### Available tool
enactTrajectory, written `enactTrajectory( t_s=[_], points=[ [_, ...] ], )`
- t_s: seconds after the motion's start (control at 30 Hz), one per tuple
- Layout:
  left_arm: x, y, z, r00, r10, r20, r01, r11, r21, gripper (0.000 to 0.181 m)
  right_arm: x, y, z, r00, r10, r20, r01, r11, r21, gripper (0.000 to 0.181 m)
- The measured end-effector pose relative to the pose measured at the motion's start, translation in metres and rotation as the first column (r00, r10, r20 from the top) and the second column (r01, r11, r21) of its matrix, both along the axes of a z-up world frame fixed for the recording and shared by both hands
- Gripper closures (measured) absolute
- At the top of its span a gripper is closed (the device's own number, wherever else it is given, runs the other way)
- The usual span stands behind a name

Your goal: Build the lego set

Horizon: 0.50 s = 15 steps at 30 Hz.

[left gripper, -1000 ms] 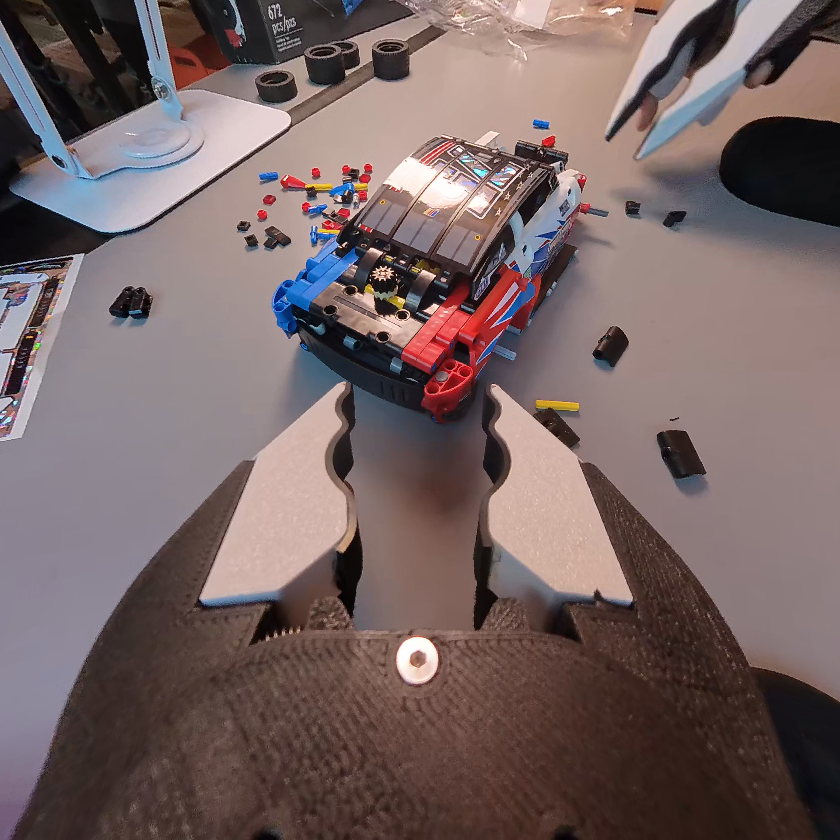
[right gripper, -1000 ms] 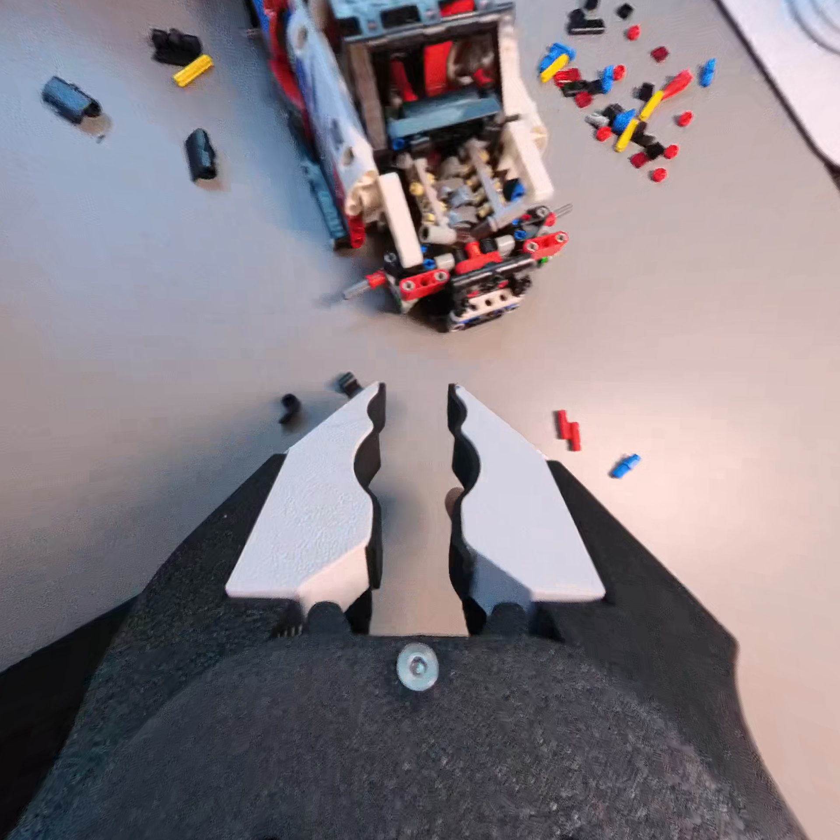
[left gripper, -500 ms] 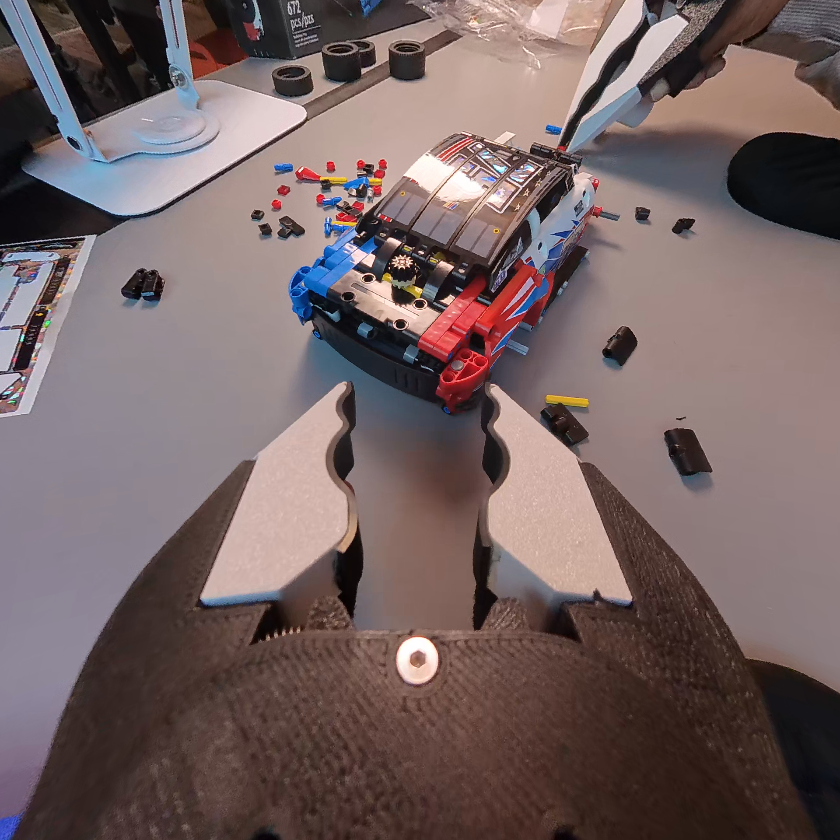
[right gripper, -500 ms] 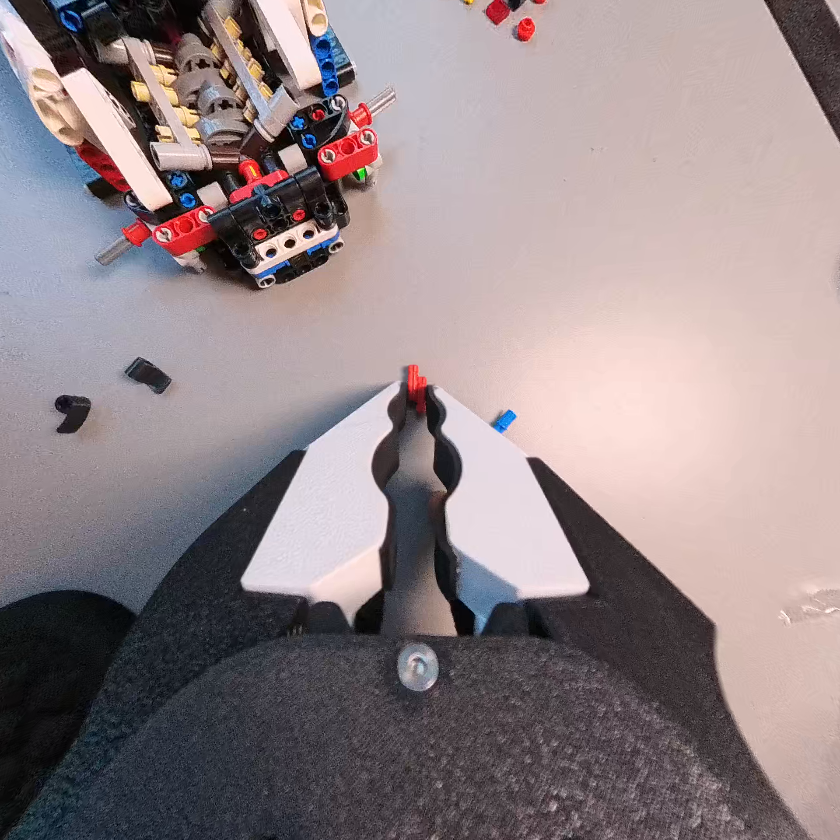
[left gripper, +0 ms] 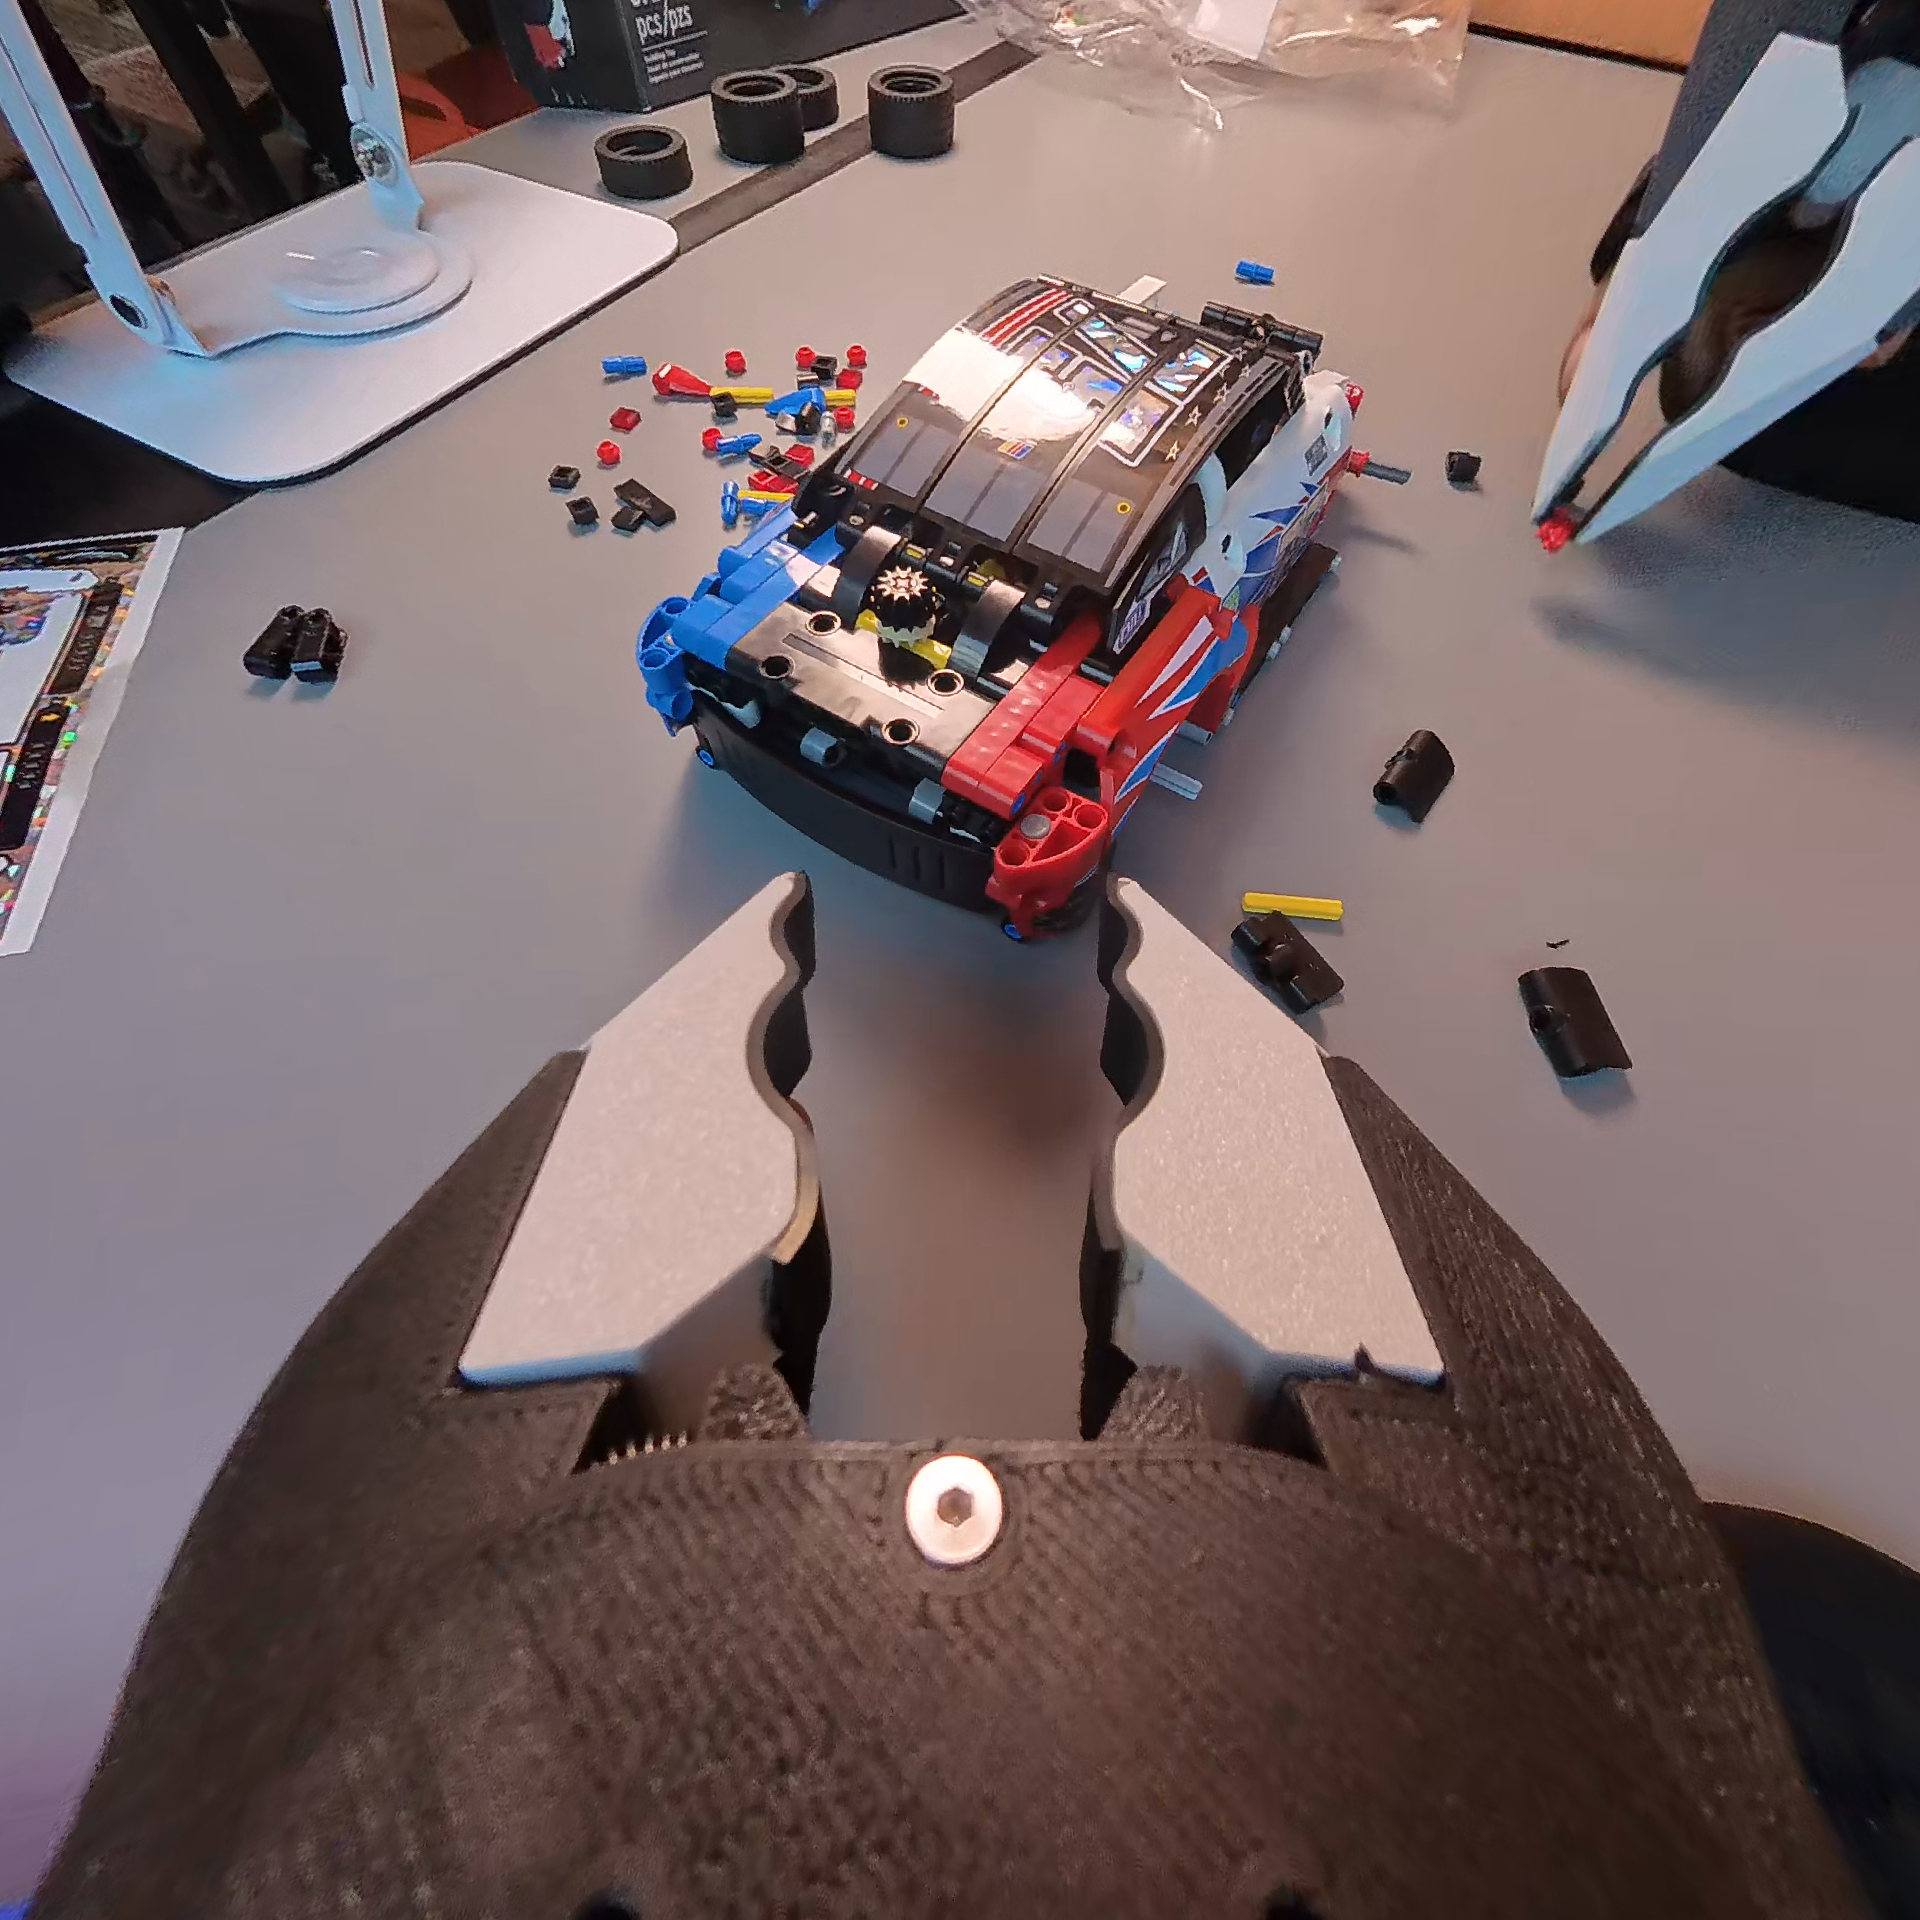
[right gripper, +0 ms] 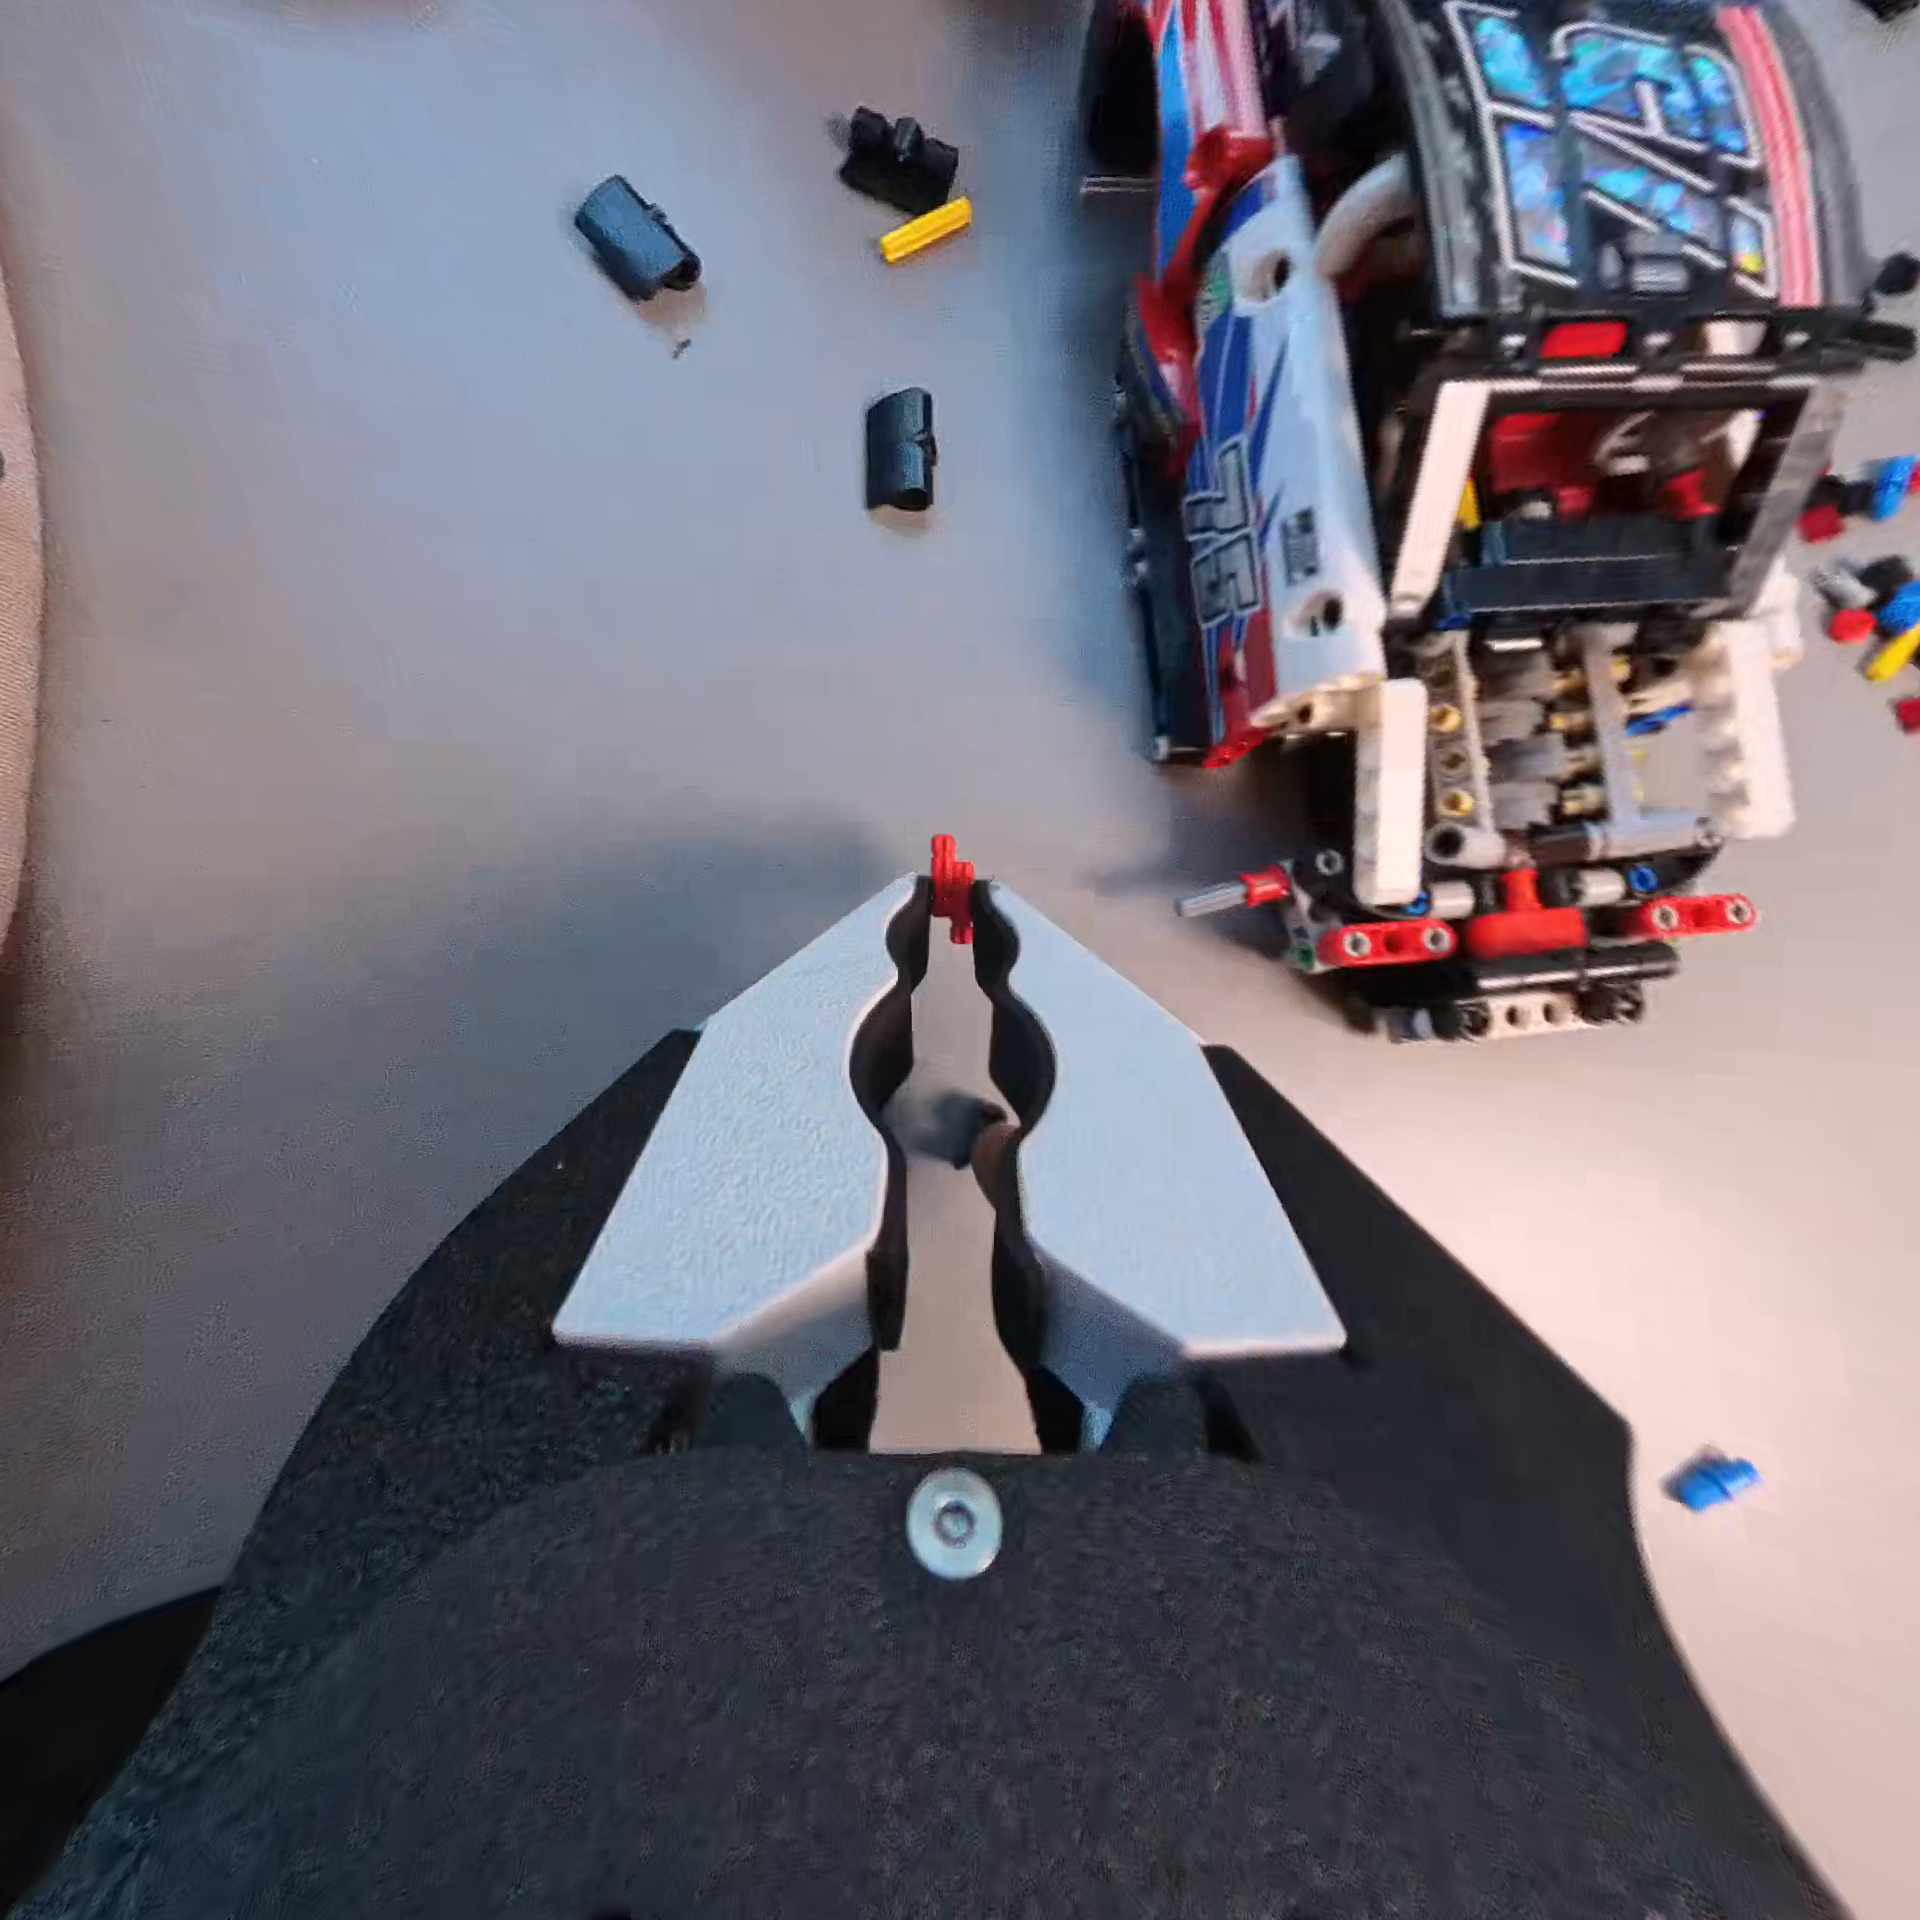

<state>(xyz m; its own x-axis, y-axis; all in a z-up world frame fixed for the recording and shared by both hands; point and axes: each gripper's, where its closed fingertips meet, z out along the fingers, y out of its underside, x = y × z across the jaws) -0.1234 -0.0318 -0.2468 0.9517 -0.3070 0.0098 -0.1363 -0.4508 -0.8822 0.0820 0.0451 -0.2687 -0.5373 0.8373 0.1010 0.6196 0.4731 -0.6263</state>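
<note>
Now the right gripper (right gripper: 951, 883) has its fingers pinched almost together at the tips, and a small red pin (right gripper: 951, 902) sits clamped right between them, poking out past the ends. From the left wrist view that same gripper hangs at the far right above the table, tips angled down, the red piece just visible at the point. It is off the surface, well apart from the car.

Over to the left gripper (left gripper: 956, 904): fingers spread wide, nothing between them, only bare grey table (left gripper: 416, 852) showing through the gap. Its tips sit just in front of the car's nose, the right-hand finger close beside the red front corner.

And the lego car (left gripper: 997, 582) itself rests on the table in the middle, black roof panels with shiny stickers, blue on one front corner, red on the other. From the right wrist view its open rear end shows, with gears and beams exposed.

Loose parts all around: a scatter of small red, blue and yellow pieces (left gripper: 748, 416) beside the car's far side, a yellow axle (left gripper: 1291, 906) and black connectors (left gripper: 1286, 961) near the left gripper's right finger. Four black tyres (left gripper: 758, 116) stand at the back by a white stand base (left gripper: 343, 312). A sticker sheet (left gripper: 52, 707) lies at the left edge, and a single blue pin (right gripper: 1712, 1480) is near the right gripper's body.
</note>
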Motion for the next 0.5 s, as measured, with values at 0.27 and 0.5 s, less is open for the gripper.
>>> enactTrajectory(
  t_s=[0.27,0.5],
  points=[
    [0.007,-0.002,-0.003,0.999,-0.018,-0.048,0.018,1.000,-0.013,0.127,-0.003,-0.006,-0.004,1.000,-0.006,0.022,0.006,1.000,0.005,0.152],
    [0.007,-0.002,-0.002,0.999,-0.020,-0.034,0.020,1.000,-0.008,0.127,0.018,0.084,0.034,0.965,-0.250,-0.081,0.246,0.967,-0.058,0.150]
  ],
)
